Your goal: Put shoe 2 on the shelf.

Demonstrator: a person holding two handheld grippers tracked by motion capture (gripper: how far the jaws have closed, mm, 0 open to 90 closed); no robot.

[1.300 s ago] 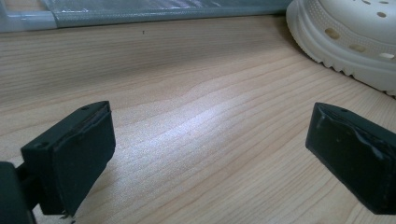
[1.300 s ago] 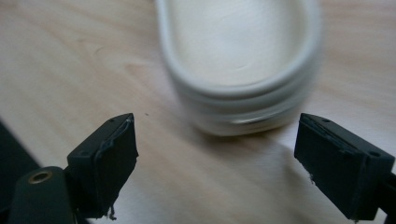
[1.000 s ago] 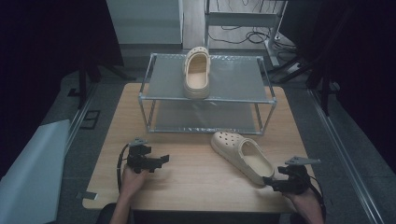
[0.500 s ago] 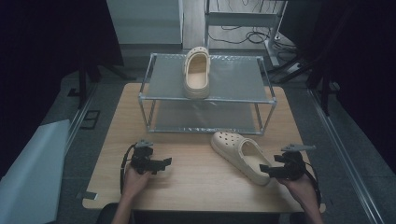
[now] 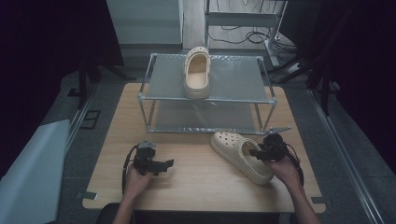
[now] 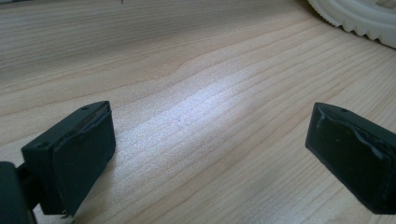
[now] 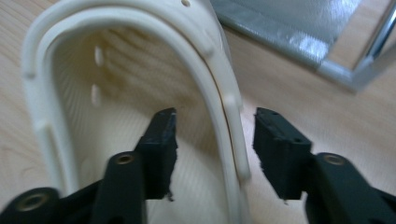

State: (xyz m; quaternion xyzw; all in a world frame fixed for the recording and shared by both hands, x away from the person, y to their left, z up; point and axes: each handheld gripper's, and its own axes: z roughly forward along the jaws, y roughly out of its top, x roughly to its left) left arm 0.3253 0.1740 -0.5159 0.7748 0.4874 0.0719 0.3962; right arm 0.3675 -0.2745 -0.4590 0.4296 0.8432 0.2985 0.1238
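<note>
Wooden table [image 5: 196,179], steel two-tier rack [image 5: 208,99] at its far side, and two cream clogs: one clog on the top shelf [image 5: 196,72], one on the table [image 5: 240,156] just in front of the rack's right leg. Over the last sec the right gripper [image 5: 256,152] has come in from the table's near right edge to the table clog; its jaws now straddle the clog's side wall [image 7: 224,107], one inside the shoe, one outside, w/ a narrow gap either side, not yet pinching. Judging by that, the grab is set up & a squeeze is next, likely before a lift toward the rack beside its mate. Left gripper [image 5: 159,164] has barely shifted: low over bare wood near the front left, jaws wide apart, holding nothing; the clog's ridged sole edge [image 6: 355,16] shows at the far corner of its own view, well apart from it. Count: 1 table, 1 rack w/ 2 shelves, 2 clogs, 2 grippers, 2 hands.
</note>
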